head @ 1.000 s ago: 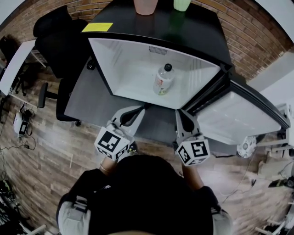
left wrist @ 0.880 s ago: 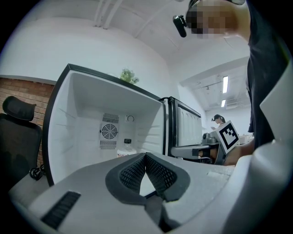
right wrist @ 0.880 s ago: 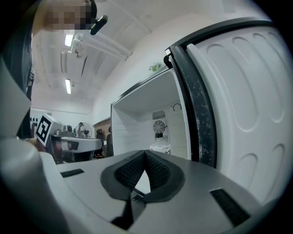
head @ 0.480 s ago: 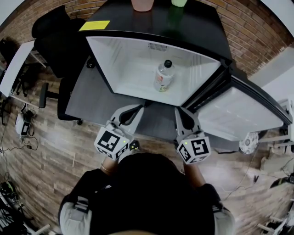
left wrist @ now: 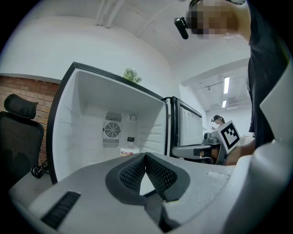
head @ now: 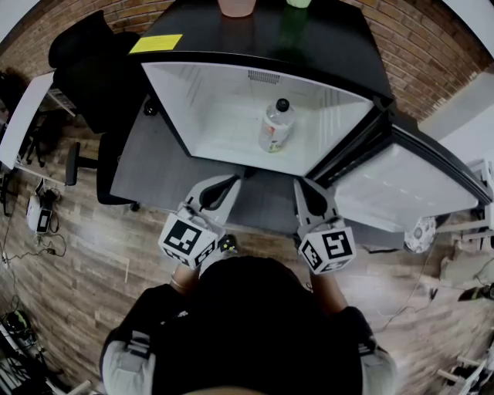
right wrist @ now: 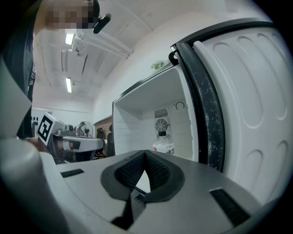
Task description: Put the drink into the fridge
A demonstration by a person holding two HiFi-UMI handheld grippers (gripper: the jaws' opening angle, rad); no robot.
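The drink, a clear bottle (head: 275, 126) with a black cap, stands upright inside the open white fridge (head: 193, 100), toward the back. It also shows in the left gripper view as the bottle (left wrist: 129, 150) and in the right gripper view as the bottle (right wrist: 163, 144). The fridge door (head: 401, 189) hangs wide open at the right. My left gripper (head: 231, 183) and right gripper (head: 303, 189) hover side by side just in front of the fridge opening, well short of the bottle. The left gripper (left wrist: 145, 155) and the right gripper (right wrist: 145, 153) both have pads meeting, with nothing held.
A black office chair (head: 93, 54) stands left of the fridge, and a white desk (head: 23, 108) lies further left. On the black fridge top are a yellow note (head: 158, 44), a pink cup (head: 235, 6) and a green item (head: 297, 3). Cables lie on the wooden floor.
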